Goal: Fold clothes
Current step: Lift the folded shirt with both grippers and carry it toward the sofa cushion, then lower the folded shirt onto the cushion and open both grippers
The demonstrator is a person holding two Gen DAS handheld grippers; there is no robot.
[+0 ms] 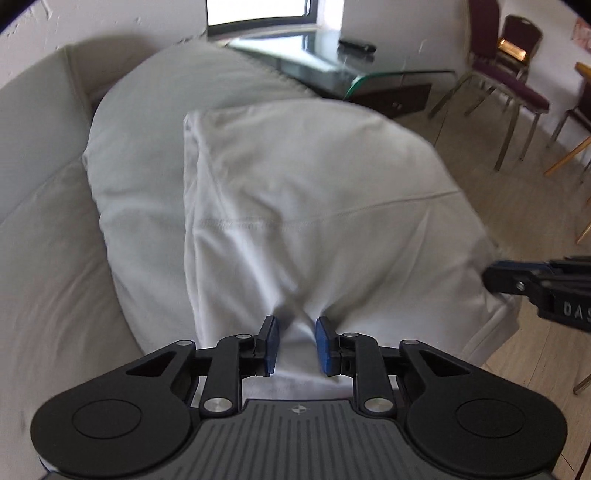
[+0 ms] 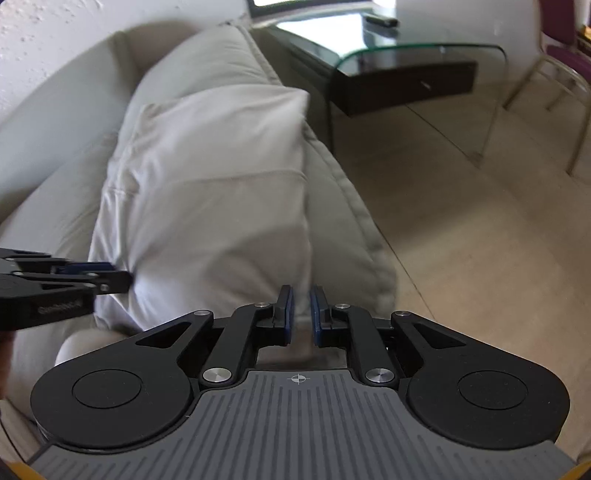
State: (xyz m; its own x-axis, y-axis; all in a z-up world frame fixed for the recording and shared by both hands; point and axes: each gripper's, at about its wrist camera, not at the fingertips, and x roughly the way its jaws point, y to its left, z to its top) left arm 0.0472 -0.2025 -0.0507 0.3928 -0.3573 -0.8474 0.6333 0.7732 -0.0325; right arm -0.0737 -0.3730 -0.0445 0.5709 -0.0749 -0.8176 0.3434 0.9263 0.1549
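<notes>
Garment point(image 1: 295, 192) on sofa point(image 1: 48, 258), table point(image 1: 369, 74) behind

Ahead of the fingers, a pale sofa point(image 1: 48, 206) — beyond it a glass table point(image 2: 417, 51), bright window point(image 1: 258, 11), purple chairs point(image 1: 513, 70) on beige floor point(image 2: 480, 229).

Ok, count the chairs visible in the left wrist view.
2 at least: one purple chair beside the glass table, another chair cut off at the right edge. More may be hidden.
</notes>
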